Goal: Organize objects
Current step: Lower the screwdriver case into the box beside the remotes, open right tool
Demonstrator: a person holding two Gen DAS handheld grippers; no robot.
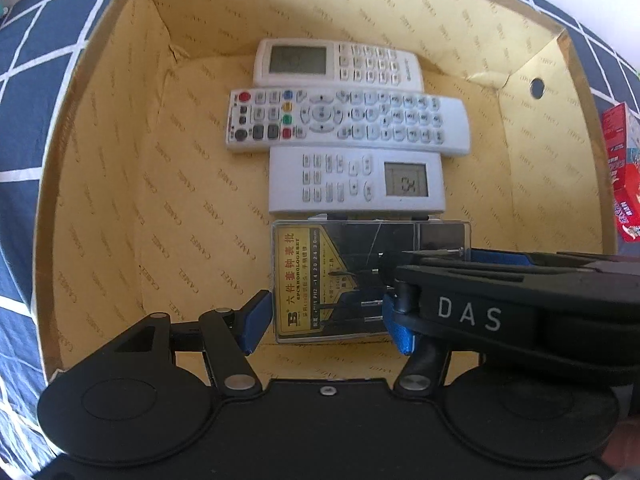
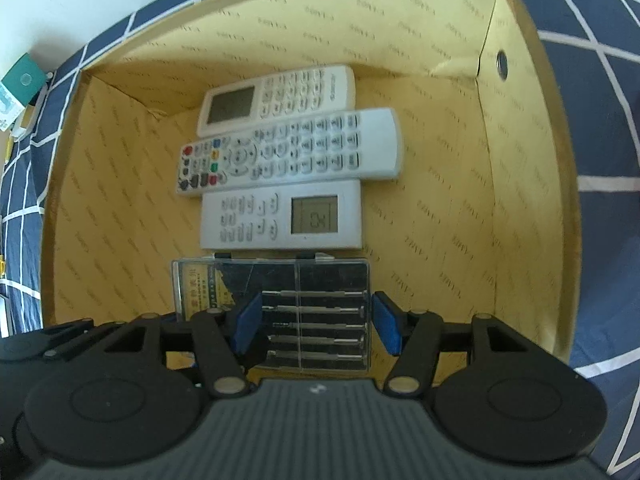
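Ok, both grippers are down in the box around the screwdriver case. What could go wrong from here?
1. Both grippers crowd one spot: the right gripper crosses just in front of the left gripper over the screwdriver case, so they could collide.
2. The case lies right against the nearest remote; a nudge forward could shove the row of remotes.
3. The left gripper's pads sit at the case's edges; lifting could drag the clear case along.

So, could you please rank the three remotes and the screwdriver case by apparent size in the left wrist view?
1. Middle remote with coloured buttons
2. Screwdriver case, though nearness inflates it
3. Near remote and far remote: too alike to rank.
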